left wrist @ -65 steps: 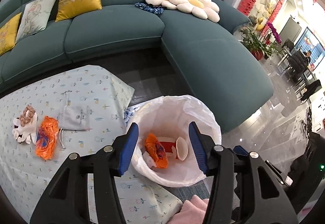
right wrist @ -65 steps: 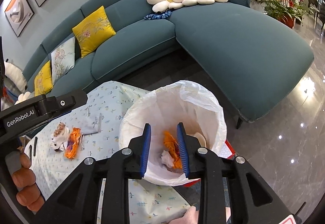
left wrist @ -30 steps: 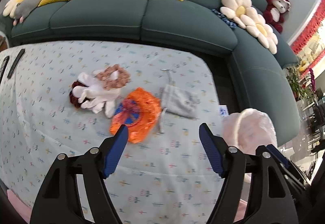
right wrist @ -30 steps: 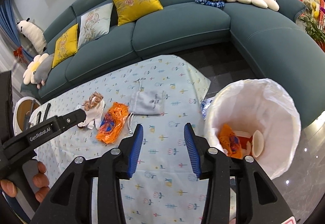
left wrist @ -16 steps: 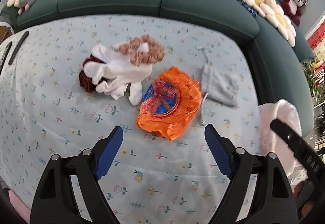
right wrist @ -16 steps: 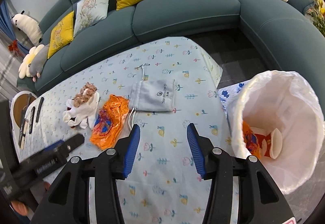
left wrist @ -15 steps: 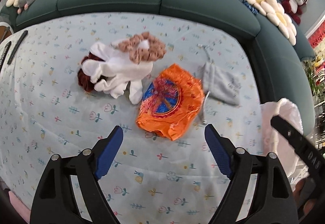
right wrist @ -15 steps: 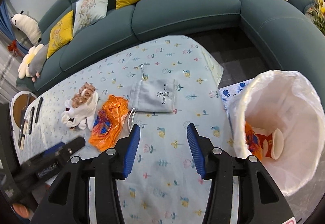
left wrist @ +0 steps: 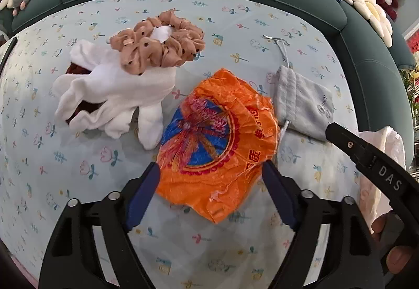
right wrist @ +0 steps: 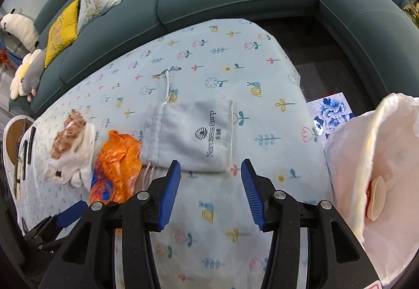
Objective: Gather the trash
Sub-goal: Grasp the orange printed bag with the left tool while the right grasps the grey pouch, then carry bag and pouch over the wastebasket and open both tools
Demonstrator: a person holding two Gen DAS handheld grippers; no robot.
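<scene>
In the left wrist view, a pile of white gloves (left wrist: 110, 95) topped by a tan scrunchie (left wrist: 159, 40) is seen at the upper left of the frame, lying on the flowered tablecloth (left wrist: 52, 171). At the centre, the orange wrapper (left wrist: 217, 142) is framed by the left gripper (left wrist: 209, 181), whose jaws are spread wide with one blue pad at each lower side of the wrapper; nothing is yet held. Half a second ago the wrapper was seen farther ahead of the pads, and two seconds ago this gripper was pointed into the bin, so it can be judged that a drop has been finished and the next piece of trash is being approached. To the right of the wrapper a grey drawstring pouch (left wrist: 301, 103) is laid, its edge touching the wrapper. In the right wrist view, the same pouch (right wrist: 191, 137) is found at the centre, just ahead of the right gripper (right wrist: 209, 179), which is opened moderately and is empty; it has also been brought lower and nearer than half a second ago. At the far right of that frame the white-lined bin (right wrist: 371, 158) is seen, with earlier trash visible inside. A closing of the left jaws on the crinkled wrapper is probably called for next.
</scene>
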